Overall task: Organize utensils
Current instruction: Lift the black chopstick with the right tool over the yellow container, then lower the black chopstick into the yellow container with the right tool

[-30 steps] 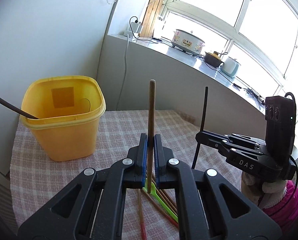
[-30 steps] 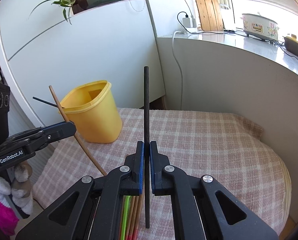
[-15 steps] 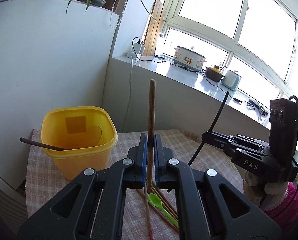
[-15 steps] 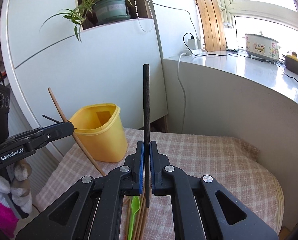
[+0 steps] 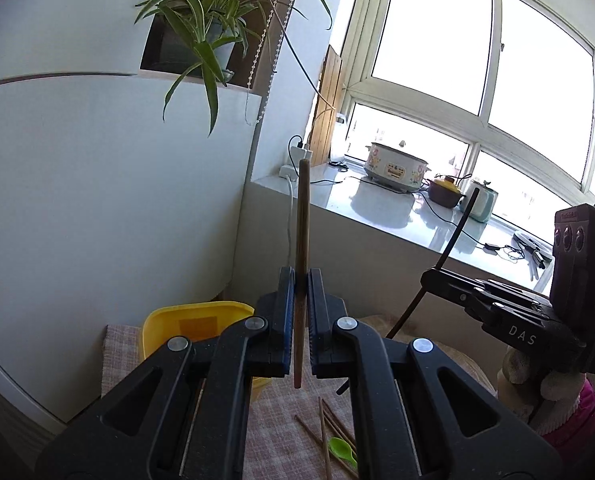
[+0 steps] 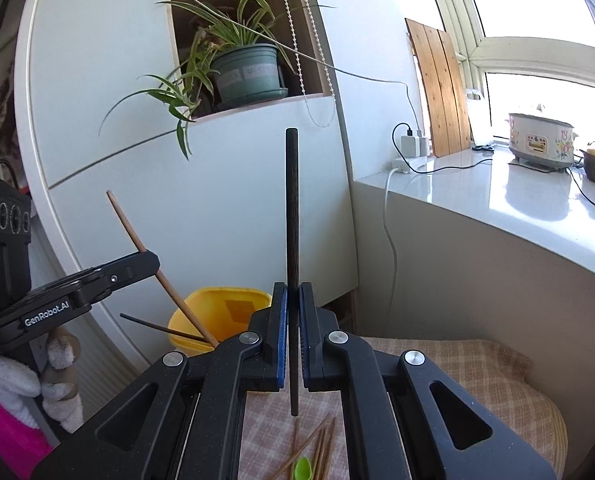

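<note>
My left gripper [image 5: 300,280] is shut on a brown wooden chopstick [image 5: 302,216] that stands upright between its blue pads. A black chopstick [image 6: 292,216] stands upright in my right gripper [image 6: 292,294], which is shut on it. Both grippers hang well above the checked tablecloth [image 6: 437,364]. The yellow tub [image 5: 195,326] sits low at the back left, with a dark chopstick [image 6: 157,326] leaning out of it. Several wooden chopsticks [image 5: 325,432] and a green spoon [image 5: 342,449] lie on the cloth beneath. In the left view the right gripper [image 5: 427,278] shows; in the right view the left gripper [image 6: 153,258] shows.
A white rounded cabinet [image 5: 97,200] stands behind the tub, with a potted plant [image 6: 249,76] in its niche. A windowsill counter [image 5: 397,208] holds a slow cooker [image 5: 395,166], pots and cables. A gloved hand and pink sleeve [image 5: 557,396] hold the right gripper.
Both grippers have risen with their chopsticks and tipped upward; the tub and the table have dropped low in both views, and the plant and window have come into view.
</note>
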Available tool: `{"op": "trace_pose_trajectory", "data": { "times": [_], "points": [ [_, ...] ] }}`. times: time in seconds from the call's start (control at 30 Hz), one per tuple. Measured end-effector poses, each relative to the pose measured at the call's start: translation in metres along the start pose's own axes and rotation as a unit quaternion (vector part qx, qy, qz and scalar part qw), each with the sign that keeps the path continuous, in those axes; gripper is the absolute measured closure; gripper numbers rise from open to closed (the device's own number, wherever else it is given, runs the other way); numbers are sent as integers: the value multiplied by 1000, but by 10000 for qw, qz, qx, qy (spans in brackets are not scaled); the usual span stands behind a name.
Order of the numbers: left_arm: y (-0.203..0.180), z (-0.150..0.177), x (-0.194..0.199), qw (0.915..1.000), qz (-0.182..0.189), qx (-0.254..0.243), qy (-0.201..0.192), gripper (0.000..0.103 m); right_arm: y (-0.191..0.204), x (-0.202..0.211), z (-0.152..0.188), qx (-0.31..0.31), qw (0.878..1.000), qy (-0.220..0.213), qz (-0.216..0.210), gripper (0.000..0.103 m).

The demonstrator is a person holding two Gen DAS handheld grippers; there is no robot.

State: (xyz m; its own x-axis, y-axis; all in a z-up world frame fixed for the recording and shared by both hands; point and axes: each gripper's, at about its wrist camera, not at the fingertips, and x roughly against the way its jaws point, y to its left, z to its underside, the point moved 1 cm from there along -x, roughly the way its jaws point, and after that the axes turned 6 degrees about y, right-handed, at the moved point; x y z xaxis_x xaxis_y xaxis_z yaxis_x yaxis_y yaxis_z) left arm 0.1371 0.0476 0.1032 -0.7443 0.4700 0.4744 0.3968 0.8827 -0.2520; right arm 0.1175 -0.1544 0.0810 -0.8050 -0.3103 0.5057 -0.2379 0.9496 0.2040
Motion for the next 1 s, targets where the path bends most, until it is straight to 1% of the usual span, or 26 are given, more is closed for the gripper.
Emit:
{"op": "trace_pose_trajectory", "data": {
  "times": [0.17,0.37,0.6,0.73,1.0],
  "points": [
    [11,-16,7,9997,-93,71,-216,99,14,-5,-19,73,9998,-158,-126,99],
    [30,-19,8,9991,-295,113,-299,99,25,-18,-36,85,9994,-238,-228,99],
    [49,-15,0,9982,-541,113,-243,99,36,-30,-47,92,9991,-279,-318,99],
    [51,-10,-9,9976,-670,3,-156,99,40,-40,-48,114,9991,-258,-323,99],
    [47,0,-26,9956,-905,-258,-25,99,37,-67,-42,29,9995,-11,-323,99]
  ]
}}
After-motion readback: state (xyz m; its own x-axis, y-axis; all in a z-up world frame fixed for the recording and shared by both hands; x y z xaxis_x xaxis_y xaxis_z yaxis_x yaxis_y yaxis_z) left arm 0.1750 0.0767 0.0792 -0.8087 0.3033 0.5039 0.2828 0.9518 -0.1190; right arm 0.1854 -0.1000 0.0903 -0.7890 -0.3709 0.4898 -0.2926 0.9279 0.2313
